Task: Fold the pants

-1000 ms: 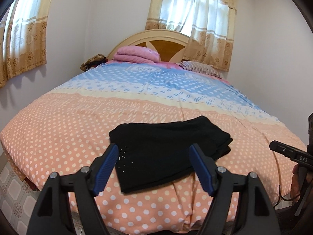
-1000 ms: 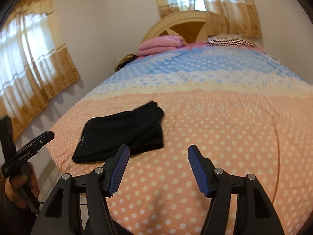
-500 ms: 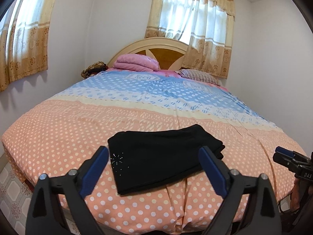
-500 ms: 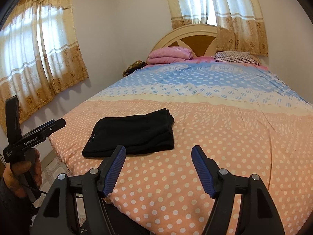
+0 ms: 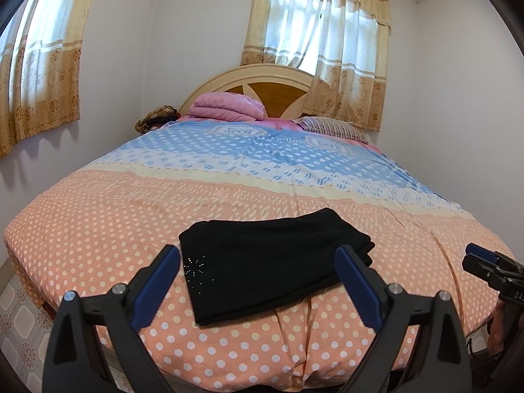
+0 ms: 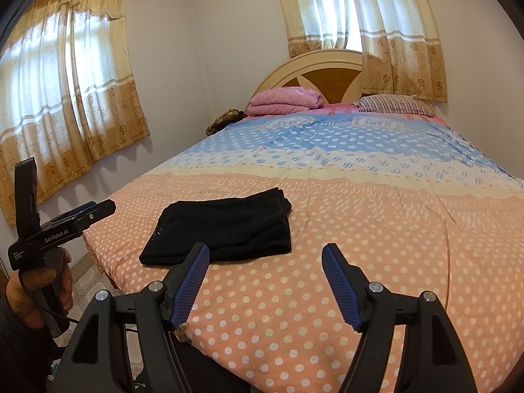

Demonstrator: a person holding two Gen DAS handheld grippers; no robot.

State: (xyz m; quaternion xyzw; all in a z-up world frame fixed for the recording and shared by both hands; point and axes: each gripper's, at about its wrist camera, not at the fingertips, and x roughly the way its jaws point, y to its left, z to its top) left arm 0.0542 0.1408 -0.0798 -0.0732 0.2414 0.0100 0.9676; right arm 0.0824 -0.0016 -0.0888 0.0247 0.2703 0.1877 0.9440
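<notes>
**Item Count by Kind**

One pair of black pants (image 5: pixel 271 262), folded, is counted on one bed (image 5: pixel 98 229). Two grippers are counted: one left gripper (image 5: pixel 258 281) and one right gripper (image 6: pixel 265 281), each fitted with two blue-padded fingers, spread apart. One hand (image 6: pixel 36 281) is seen on a gripper handle. Two curtained windows (image 6: pixel 353 9) are counted. At the one headboard (image 5: pixel 262 82), one folded pink blanket (image 5: pixel 226 106) and one striped pillow (image 5: pixel 330 127) are counted.

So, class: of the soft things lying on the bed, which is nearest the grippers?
The black pants, folded at the bed's foot; the pink blanket and striped pillow lie by the headboard.
</notes>
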